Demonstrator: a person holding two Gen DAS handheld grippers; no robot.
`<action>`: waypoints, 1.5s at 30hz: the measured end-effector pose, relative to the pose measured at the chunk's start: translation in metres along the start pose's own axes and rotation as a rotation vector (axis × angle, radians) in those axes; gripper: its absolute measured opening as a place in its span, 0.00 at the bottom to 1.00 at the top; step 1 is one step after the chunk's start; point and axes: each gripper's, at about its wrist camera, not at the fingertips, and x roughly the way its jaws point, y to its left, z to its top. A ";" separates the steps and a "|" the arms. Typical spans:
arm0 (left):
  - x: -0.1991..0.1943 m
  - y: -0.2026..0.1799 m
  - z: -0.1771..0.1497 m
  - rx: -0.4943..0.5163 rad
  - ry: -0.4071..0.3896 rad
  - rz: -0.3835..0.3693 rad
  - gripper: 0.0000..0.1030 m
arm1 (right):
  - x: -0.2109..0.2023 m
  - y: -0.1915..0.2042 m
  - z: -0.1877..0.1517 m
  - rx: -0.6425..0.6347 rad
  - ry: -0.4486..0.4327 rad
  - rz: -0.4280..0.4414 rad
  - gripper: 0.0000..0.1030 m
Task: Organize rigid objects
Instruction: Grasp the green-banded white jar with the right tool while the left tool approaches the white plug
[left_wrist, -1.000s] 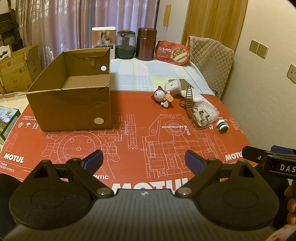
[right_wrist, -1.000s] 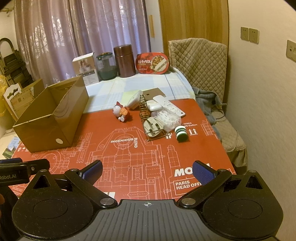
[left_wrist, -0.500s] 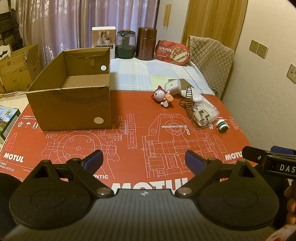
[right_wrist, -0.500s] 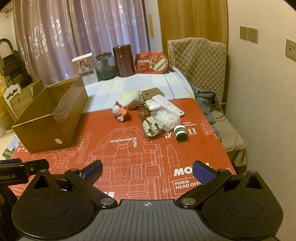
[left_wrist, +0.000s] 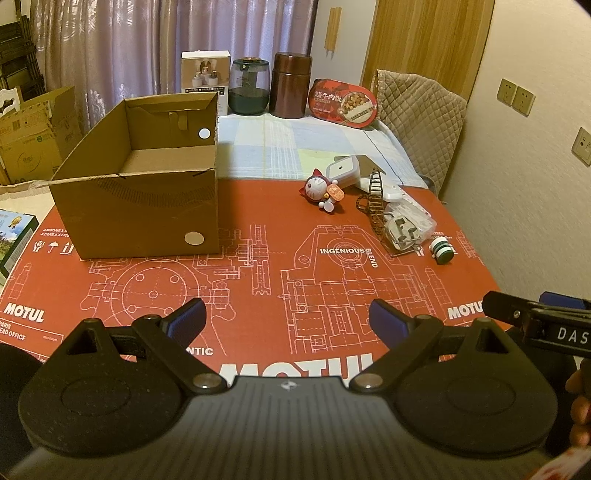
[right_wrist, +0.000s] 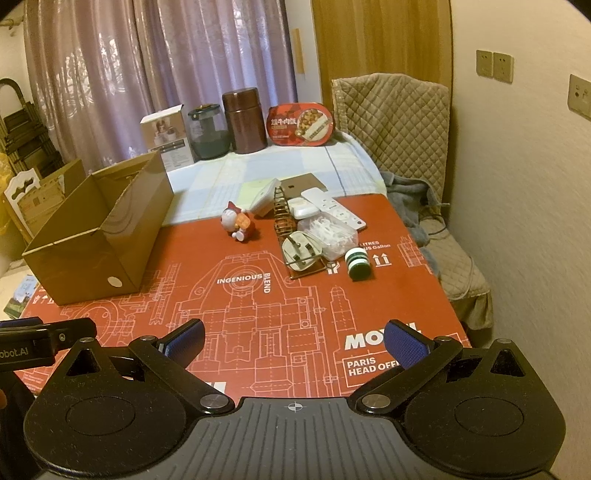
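An open, empty cardboard box (left_wrist: 140, 206) (right_wrist: 99, 236) stands on the left of the red mat. A cluster of small things lies at the right: a cat figurine (left_wrist: 323, 190) (right_wrist: 238, 223), a white plug (left_wrist: 402, 230) (right_wrist: 301, 251), a green-and-white spool (left_wrist: 441, 251) (right_wrist: 358, 262), a wire ladder rack (right_wrist: 282, 214), a clear plastic box (right_wrist: 328, 232) and a white power strip (right_wrist: 334, 208). My left gripper (left_wrist: 286, 319) is open and empty over the mat's near edge. My right gripper (right_wrist: 293, 341) is open and empty, well short of the cluster.
A white carton (left_wrist: 205, 77), a dark glass jar (left_wrist: 249, 86), a brown canister (left_wrist: 290, 85) and a red food tray (left_wrist: 341, 101) stand at the table's far end. A quilted chair (right_wrist: 399, 122) is at the right. Cardboard boxes (left_wrist: 29, 133) are on the left.
The right gripper has shifted slightly toward the cluster; the left gripper has stayed still. Both stay open.
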 end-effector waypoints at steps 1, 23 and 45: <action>0.000 0.000 0.000 0.000 -0.001 -0.001 0.90 | 0.000 0.000 0.001 0.001 0.000 -0.001 0.97; 0.061 -0.021 0.061 0.057 -0.082 -0.067 0.90 | 0.015 -0.045 0.061 0.017 -0.133 -0.067 0.97; 0.199 -0.055 0.072 0.181 -0.026 -0.221 0.90 | 0.175 -0.088 0.039 -0.098 0.007 0.008 0.69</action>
